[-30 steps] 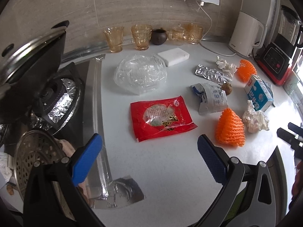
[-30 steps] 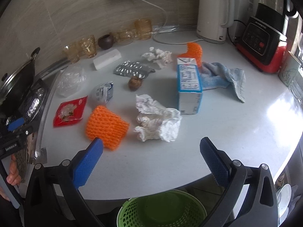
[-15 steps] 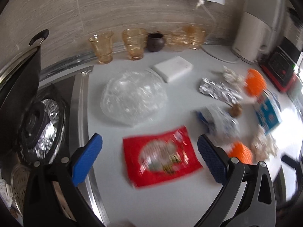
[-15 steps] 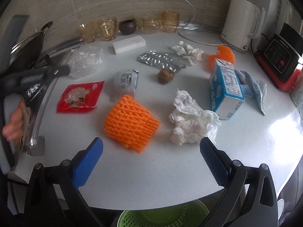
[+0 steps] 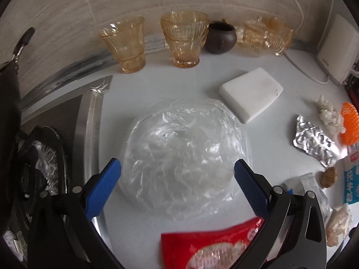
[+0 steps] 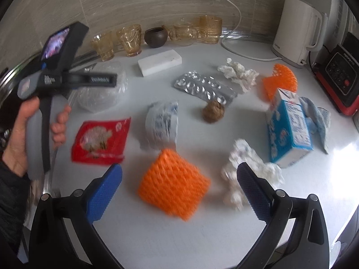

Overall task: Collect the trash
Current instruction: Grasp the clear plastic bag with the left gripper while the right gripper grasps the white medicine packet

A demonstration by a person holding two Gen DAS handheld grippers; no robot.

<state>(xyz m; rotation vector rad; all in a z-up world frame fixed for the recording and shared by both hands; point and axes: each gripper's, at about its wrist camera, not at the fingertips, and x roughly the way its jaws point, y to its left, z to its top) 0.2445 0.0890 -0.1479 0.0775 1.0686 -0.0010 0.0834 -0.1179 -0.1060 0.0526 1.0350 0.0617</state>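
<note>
Swung forward off the red snack wrapper [image 5: 211, 244], now at six o'clock; left gripper [image 5: 177, 177] spread wide and empty, straddling the crumpled clear plastic bag [image 5: 186, 154], probably lined up for a pinch. Right gripper [image 6: 179, 185] likewise agape and empty, poised over the orange foam net [image 6: 172, 183], tissue wad [image 6: 246, 174] at three o'clock.

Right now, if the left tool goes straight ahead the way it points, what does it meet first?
Most likely the crumpled clear plastic bag, which lies centred between the open left tool's blue fingers; depth is uncertain.
</note>
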